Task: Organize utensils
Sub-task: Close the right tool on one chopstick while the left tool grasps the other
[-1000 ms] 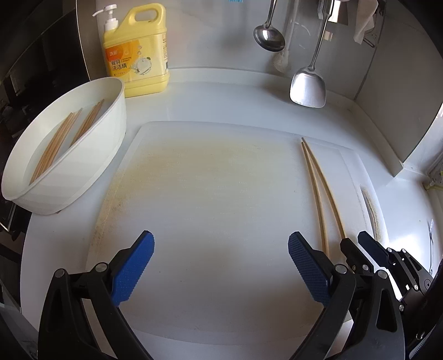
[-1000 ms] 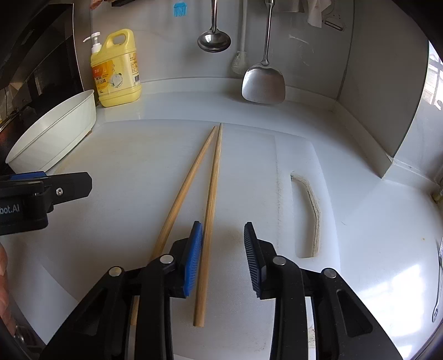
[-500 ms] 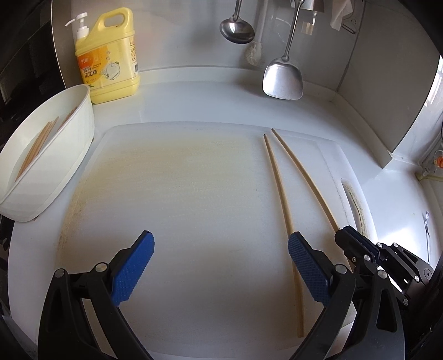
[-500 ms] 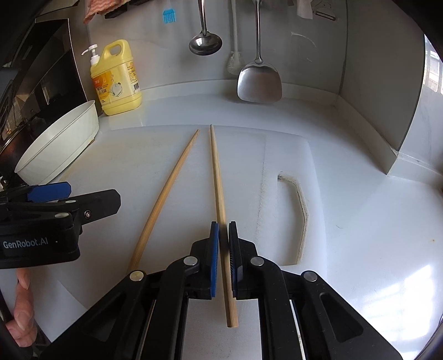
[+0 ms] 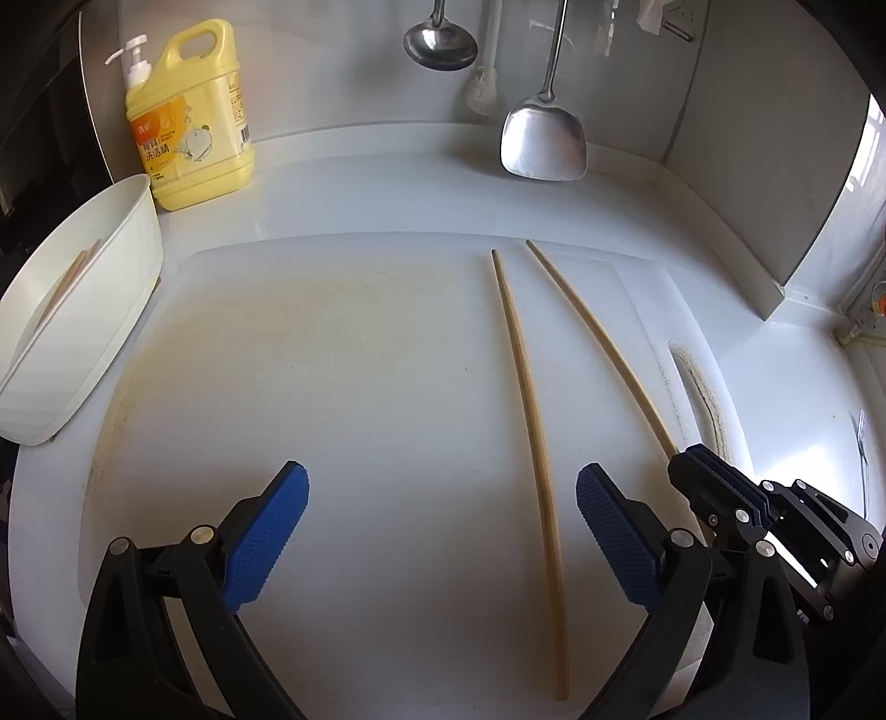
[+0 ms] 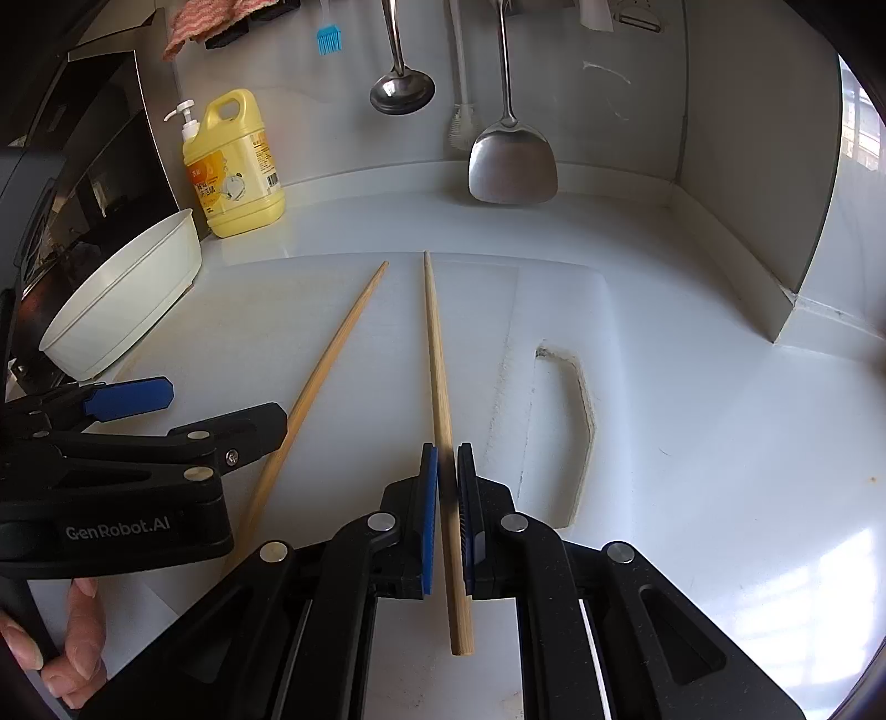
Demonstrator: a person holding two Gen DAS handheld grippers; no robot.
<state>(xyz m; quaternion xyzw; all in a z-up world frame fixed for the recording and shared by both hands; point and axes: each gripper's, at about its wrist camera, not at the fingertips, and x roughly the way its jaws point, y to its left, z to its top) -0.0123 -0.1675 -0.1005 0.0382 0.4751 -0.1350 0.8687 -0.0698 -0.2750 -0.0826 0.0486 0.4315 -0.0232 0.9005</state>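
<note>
Right claw (image 6: 446, 476) of mine is clamped on one chopstick (image 6: 437, 354). Left claw (image 5: 443, 520) stands wide over the cutting board (image 5: 332, 387), the other chopstick (image 5: 531, 410) lying between its fingers.

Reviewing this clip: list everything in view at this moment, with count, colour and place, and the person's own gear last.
chopsticks on board: 2, light wood; one clamped in the right gripper, the other lying free to its left
cutting board: 1, white, stained, centre of counter
tub: 1, white, left edge; wooden sticks inside, count unclear
detergent bottle: 1, yellow, pump top, back left
ladle: 1, steel, hanging on back wall
spatula: 1, steel, hanging right of ladle
silicone brush: 1, blue, high on wall
cloth: 1, pink, top left
left gripper: black, blue pads, open over the board
right gripper: black, blue pads, shut on a chopstick
hand: 1, bottom left, holding the left gripper
</note>
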